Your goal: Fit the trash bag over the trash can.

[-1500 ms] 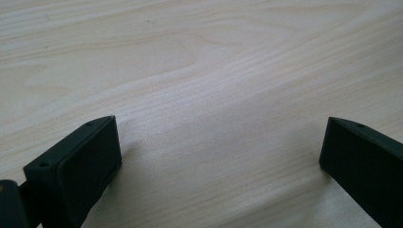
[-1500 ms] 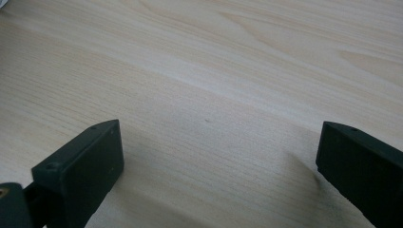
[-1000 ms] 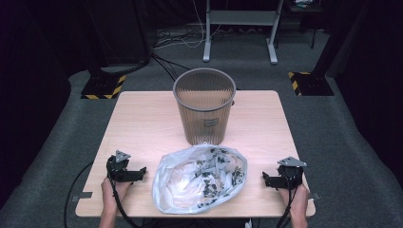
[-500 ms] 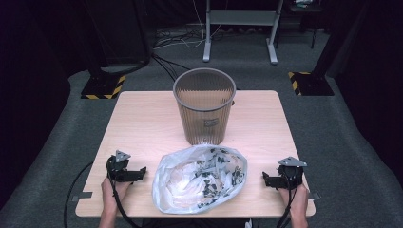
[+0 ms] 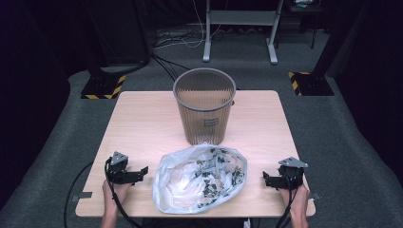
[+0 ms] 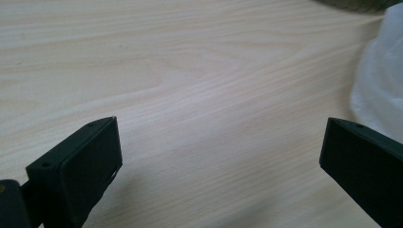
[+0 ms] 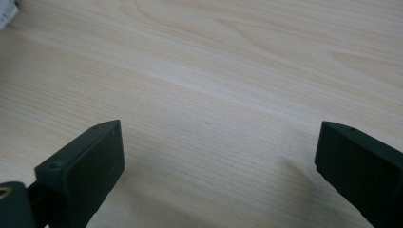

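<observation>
Nothing has moved since the earlier frames: both grippers, the bag and the bin sit where they were a second ago.

From the high view, a clear plastic bag [image 5: 199, 178] of dark and white scraps lies at 6 o'clock on the wooden table [image 5: 142, 123], its far edge touching or nearly touching the base of the grey ribbed wastebasket [image 5: 204, 111] at the table's centre. The left gripper [image 5: 140, 171] rests at 8 o'clock, just beside the bag's left edge, jaws pointing toward it at 3 o'clock. The right gripper [image 5: 264, 179] rests at 4 o'clock, near the bag's right edge, pointing back toward it at 9 o'clock. Each hand lies low on the near table edge, forearm coming in from 6 o'clock. Judging by this layout, the work is getting the bag into or onto the wastebasket, and none of it is done: the bag is untouched and flat on the wood.

In the left gripper view, the jaws stand wide apart with bare wood between them; the bag [image 6: 380, 90] shows as a white bulge at 3 o'clock, and a sliver of the wastebasket at 1 o'clock.

In the right gripper view, the jaws likewise gape over bare table, holding nothing, with a pale scrap of the bag [image 7: 7, 12] at 11 o'clock.
</observation>
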### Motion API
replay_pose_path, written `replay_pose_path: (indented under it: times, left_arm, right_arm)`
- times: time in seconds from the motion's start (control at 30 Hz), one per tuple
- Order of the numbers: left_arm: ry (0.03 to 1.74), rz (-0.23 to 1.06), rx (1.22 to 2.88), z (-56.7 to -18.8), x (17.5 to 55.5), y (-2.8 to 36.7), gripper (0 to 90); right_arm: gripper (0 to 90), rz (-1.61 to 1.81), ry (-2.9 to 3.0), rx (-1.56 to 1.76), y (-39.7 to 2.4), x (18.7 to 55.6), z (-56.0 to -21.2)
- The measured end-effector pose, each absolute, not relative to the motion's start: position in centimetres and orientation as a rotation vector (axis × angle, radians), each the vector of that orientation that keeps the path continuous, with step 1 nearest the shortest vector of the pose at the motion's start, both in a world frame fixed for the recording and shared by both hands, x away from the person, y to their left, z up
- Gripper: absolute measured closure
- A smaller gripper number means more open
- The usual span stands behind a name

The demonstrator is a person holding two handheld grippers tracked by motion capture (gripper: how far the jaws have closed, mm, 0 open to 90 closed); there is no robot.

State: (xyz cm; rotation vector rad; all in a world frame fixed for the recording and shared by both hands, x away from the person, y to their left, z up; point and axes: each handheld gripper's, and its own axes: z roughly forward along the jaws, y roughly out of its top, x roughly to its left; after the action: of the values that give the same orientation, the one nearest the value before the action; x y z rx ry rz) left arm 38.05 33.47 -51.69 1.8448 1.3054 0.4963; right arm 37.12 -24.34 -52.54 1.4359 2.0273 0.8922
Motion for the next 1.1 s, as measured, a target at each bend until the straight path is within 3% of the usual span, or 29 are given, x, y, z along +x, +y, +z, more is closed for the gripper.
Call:
replay_pose_path:
  times: [0.5,1.1]
  left_arm:
    - [1.168,0.516,1.752,-47.6,35.9,32.4,0.0]
    - [1.079,0.487,1.737,-46.3,34.5,30.6,1.2]
  right_arm:
    - [3.6,1.034,2.003,1.33,-22.2,35.3,-48.2]
    - [4.3,1.191,2.045,1.206,-19.1,34.8,-45.7]
